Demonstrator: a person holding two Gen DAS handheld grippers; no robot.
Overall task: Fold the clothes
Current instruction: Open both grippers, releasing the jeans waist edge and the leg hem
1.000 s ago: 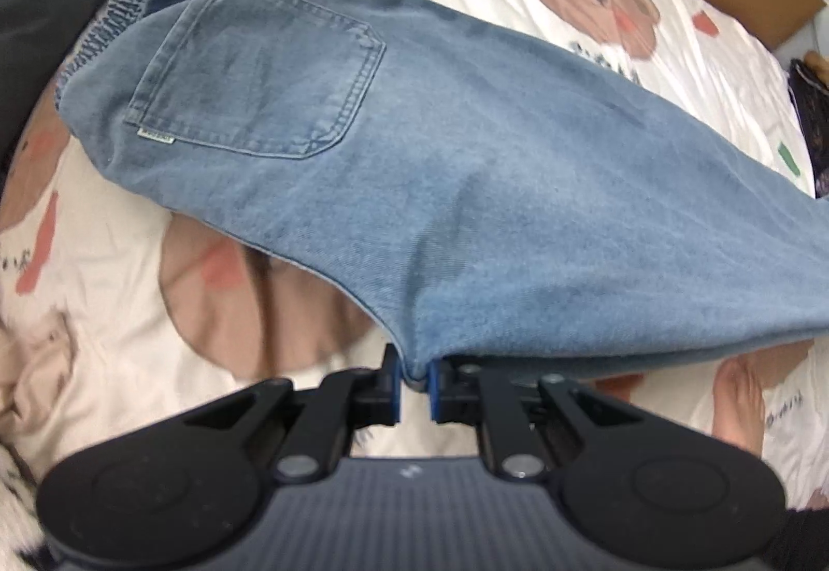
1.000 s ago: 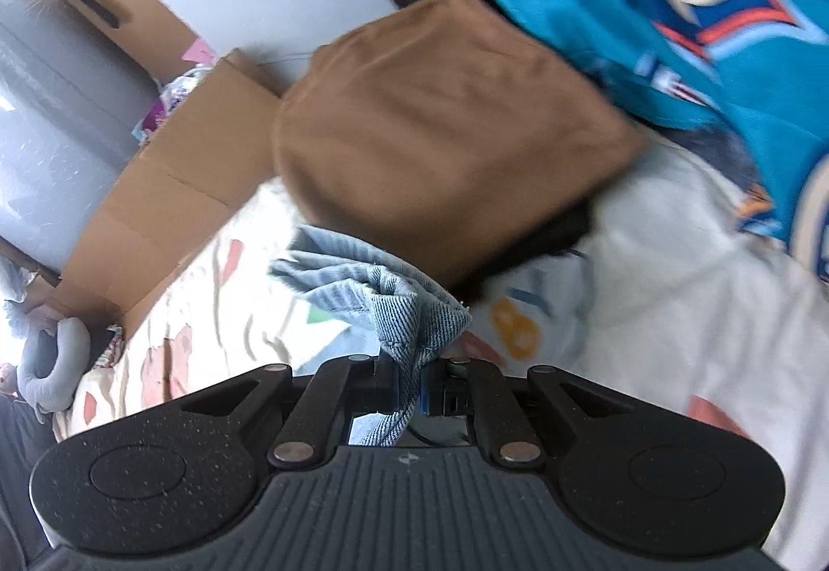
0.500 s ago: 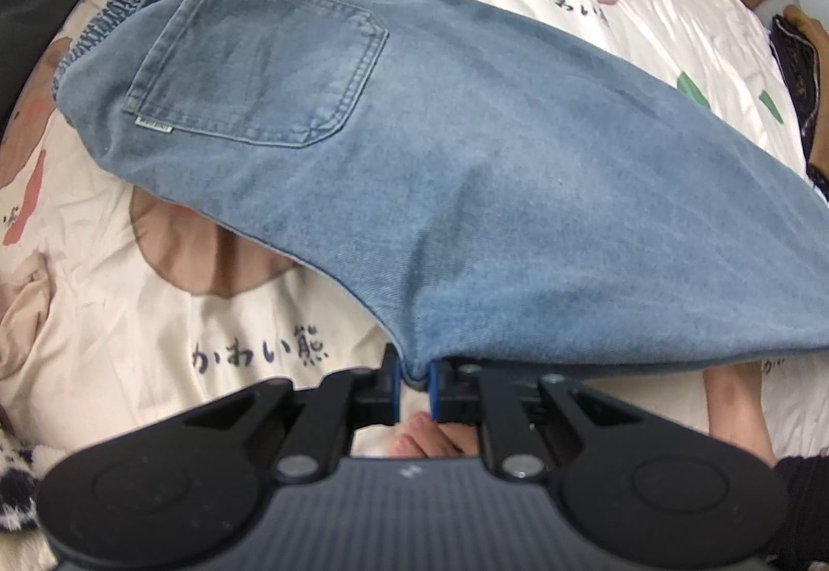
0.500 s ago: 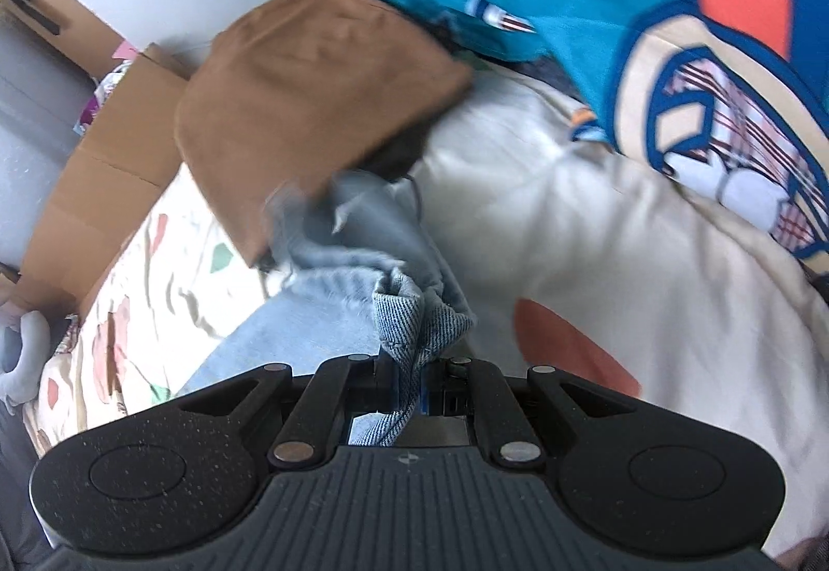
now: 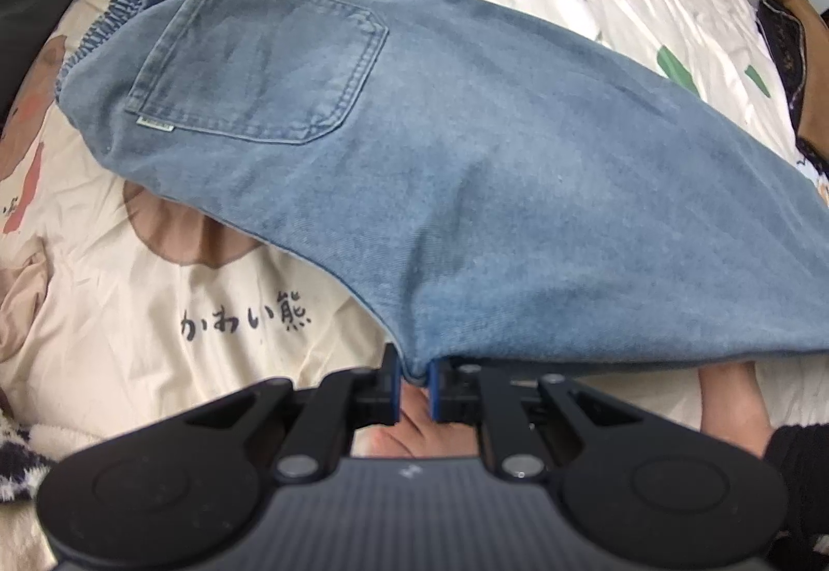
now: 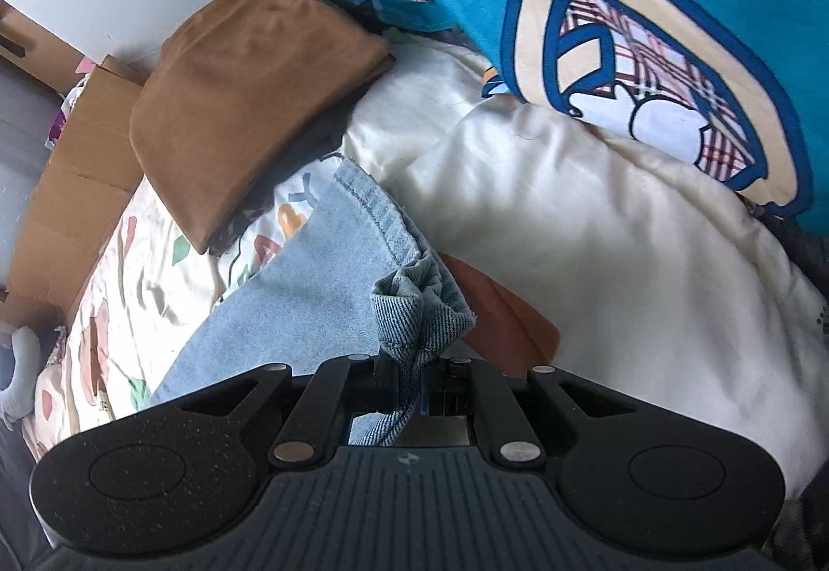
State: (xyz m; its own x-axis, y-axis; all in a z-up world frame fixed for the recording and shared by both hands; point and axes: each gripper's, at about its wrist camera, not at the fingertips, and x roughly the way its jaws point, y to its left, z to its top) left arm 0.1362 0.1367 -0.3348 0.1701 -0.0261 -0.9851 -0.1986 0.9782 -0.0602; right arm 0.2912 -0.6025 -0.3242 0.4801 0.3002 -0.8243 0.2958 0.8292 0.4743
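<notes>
My left tongs (image 5: pixel 414 387) and right tongs (image 6: pixel 412 389) pinch the jeans (image 5: pixel 466 167) edges over a bear-print bedsheet (image 5: pixel 155 312), cardboard box (image 6: pixel 72 167) bordering.

Your light blue denim trousers (image 5: pixel 466 187) run off the picture's edge right of the left fingers, leg ends unseen. Beyond the right fingers, the brown folded cloth (image 6: pixel 248 104) covers a dark item you cannot identify.
</notes>
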